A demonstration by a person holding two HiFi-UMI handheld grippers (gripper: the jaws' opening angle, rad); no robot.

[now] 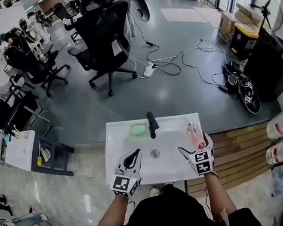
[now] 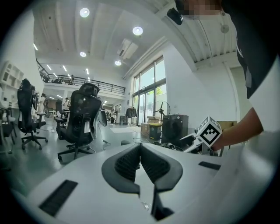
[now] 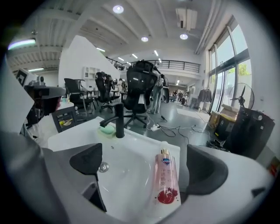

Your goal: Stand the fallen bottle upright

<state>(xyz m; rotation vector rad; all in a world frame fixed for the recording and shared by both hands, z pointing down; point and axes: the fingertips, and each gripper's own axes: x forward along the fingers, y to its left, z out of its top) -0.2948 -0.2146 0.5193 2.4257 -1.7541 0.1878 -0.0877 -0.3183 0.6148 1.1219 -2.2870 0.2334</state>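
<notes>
The pink bottle (image 1: 194,133) is lying on its side on the right rim of the white sink (image 1: 125,133), right of the middle of the head view. Its gold cap is pointing toward the far edge and its red-marked bottom is pointing toward the person.

The right gripper (image 1: 195,145) is being held low over that rim, and its jaws are being kept wide apart. In the right gripper view the bottle (image 3: 166,179) is lying between the jaws of the right gripper (image 3: 146,164), nearer the right one. It cannot be told whether that jaw is touching it.

The left gripper (image 1: 136,153) is being held over the near part of the sink, at the lower middle of the head view. In the left gripper view the jaws of the left gripper (image 2: 140,151) are being pressed together with nothing between them.

A black tap (image 1: 152,124) is standing at the back of the sink, and a green soap (image 1: 138,129) is lying just left of it. A black chair (image 1: 106,35) is standing on the floor at the upper left.
</notes>
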